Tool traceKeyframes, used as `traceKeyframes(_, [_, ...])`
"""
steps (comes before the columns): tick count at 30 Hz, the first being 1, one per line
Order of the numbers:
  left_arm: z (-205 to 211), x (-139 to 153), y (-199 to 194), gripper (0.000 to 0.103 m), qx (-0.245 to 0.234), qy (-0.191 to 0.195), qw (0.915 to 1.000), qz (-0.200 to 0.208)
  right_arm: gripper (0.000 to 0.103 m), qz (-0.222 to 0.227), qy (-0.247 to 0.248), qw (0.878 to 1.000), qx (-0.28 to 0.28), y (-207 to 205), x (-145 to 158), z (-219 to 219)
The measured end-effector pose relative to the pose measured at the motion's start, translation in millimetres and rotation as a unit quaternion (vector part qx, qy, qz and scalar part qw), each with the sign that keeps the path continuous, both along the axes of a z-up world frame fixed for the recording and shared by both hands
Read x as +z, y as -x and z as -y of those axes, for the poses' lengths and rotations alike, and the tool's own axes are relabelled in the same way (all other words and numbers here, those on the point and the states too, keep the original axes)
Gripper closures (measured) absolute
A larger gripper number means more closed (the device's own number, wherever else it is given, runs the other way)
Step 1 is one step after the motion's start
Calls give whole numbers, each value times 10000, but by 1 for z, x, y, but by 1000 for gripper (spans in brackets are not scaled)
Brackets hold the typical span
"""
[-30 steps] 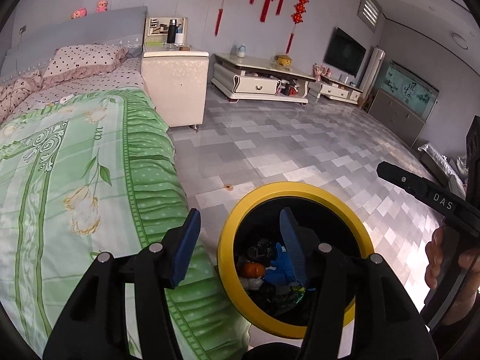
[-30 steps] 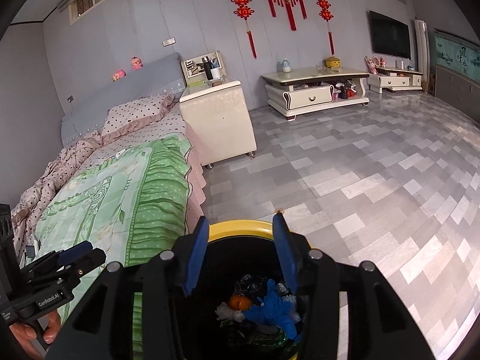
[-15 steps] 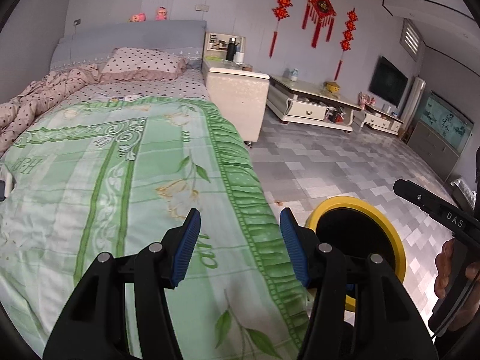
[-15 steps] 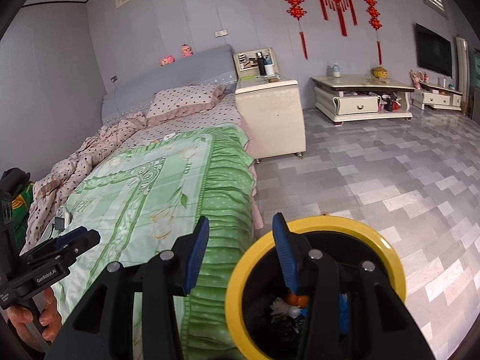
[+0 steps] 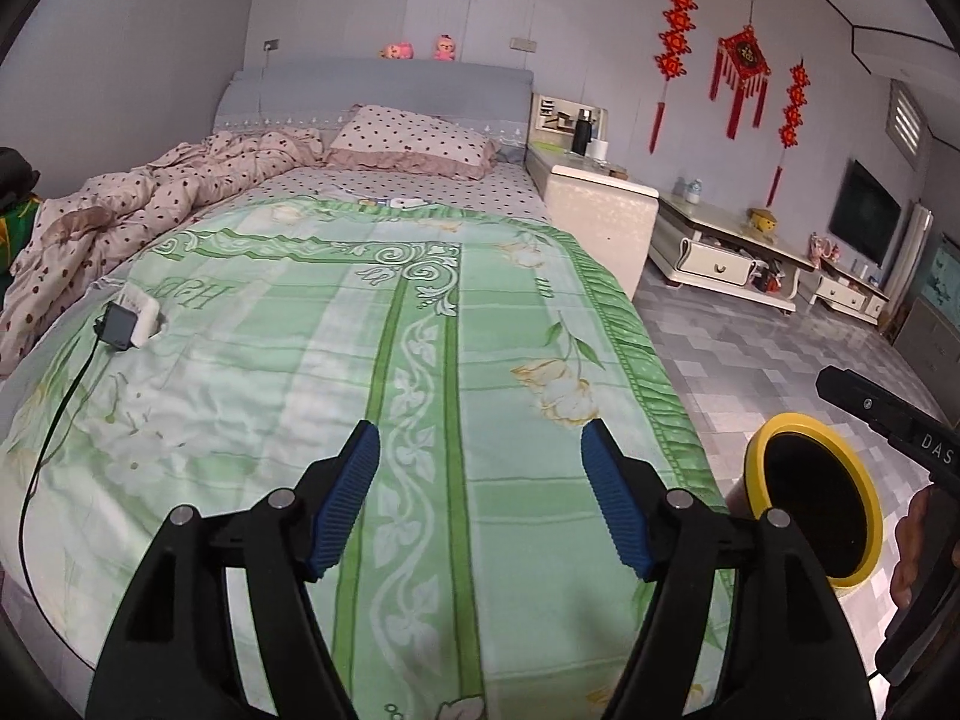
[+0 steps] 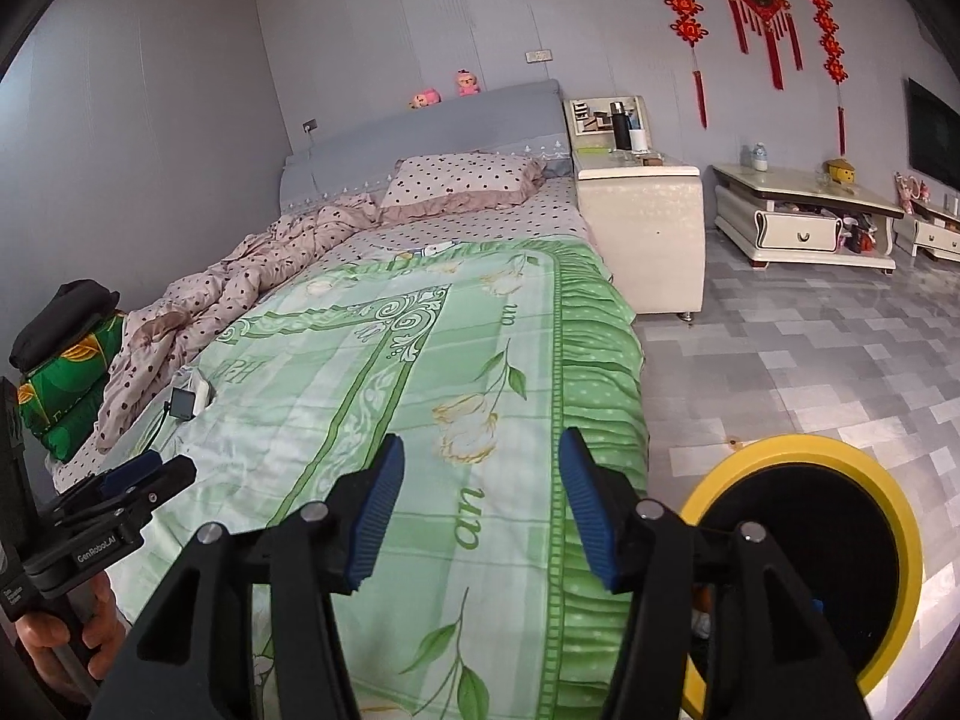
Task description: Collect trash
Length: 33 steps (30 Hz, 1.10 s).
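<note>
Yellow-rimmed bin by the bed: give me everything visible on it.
The bin is round, with a thick glossy yellow rim, plastic by the look, and a black inside. It stands upright on the grey tiled floor, close beside the bed's green frilled cover; whether they touch is unclear. It is open, with no lid in view. Its contents are mostly hidden: only small white, orange and blue bits show low inside. Nothing grips it.

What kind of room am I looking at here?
Most likely a bedroom that doubles as a living room in someone's home. A made bed with a dotted pillow fills one side, a wall-mounted TV hangs above low cabinets, and red knot decorations hang on the wall.
</note>
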<state>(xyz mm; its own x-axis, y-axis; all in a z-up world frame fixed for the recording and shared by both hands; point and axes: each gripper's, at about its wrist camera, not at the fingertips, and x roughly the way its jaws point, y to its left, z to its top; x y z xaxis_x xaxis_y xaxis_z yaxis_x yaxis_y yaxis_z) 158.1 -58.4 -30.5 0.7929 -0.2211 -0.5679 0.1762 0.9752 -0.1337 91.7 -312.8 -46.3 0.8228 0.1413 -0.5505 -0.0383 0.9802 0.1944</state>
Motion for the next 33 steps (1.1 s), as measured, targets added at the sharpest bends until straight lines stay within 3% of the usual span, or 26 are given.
traceKeyframes(2, [-14,-3,4,27,154,-19,9999,46,42,40,85,10000,32,0,-2,-12])
traceKeyframes(3, [-21,-4,6,24,216,-7,9997,65,34,75,121,9999,40,1,-3,-18])
traceKeyframes(7, [-42,-9,14,17,418,44,9990,176,19,213,295,9993,22,7,-8,-36])
traceKeyframes(8, [-46,-10,16,15,455,41,9987,211,9,246,331,9991,5,8,-10,-40])
traceKeyframes(9, [-49,-11,18,12,493,25,9984,258,8,282,371,9989,-20,10,-12,-44])
traceKeyframes(21, [-59,-26,46,9,746,54,9951,649,8,567,495,9963,-426,24,-39,-56])
traceKeyframes(29, [-47,-12,69,8,834,-55,9906,1086,8,882,638,9911,-772,45,-37,-56])
traceKeyframes(33, [-45,-6,76,8,818,18,9905,1108,8,933,739,9886,-920,53,-32,-59])
